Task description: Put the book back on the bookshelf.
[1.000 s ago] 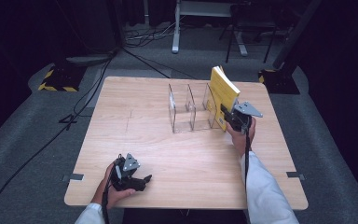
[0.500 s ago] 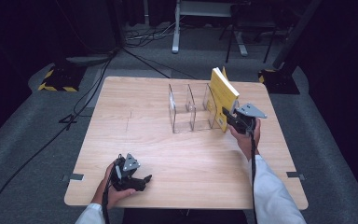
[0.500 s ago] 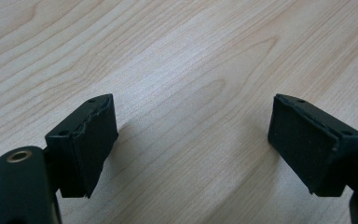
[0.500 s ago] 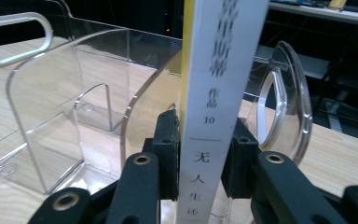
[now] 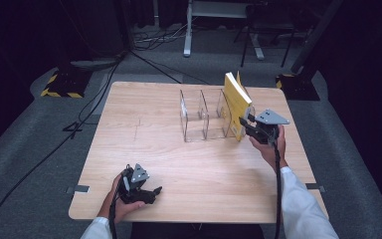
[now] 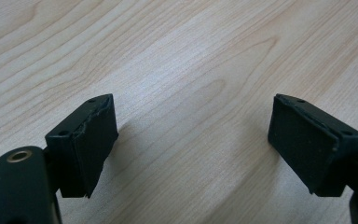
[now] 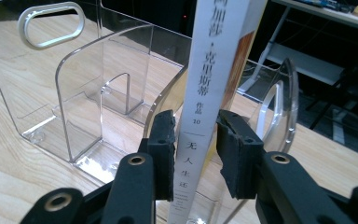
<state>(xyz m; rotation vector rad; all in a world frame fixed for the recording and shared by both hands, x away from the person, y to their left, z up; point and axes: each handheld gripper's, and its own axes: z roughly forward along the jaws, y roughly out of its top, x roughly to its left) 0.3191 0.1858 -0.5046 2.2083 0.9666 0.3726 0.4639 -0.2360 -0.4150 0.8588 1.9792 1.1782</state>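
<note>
My right claw (image 7: 195,140) sat at the book (image 7: 219,70), whose white spine stood upright between its two pads. The left pad looked to be touching the spine, while the right pad stood just off it with a thin gap, so the grip was loose; the jaws had just been opening, with the book between them. From the high view, the book (image 5: 237,102) stood in the rightmost slot of the clear rack (image 5: 199,117) at the far middle of the table (image 5: 144,104), leaning a little, with my right claw (image 5: 244,124) at its near edge. My left claw (image 6: 193,144) rested low over bare wood near the table's front left corner, jaws wide apart with nothing between them.
</note>
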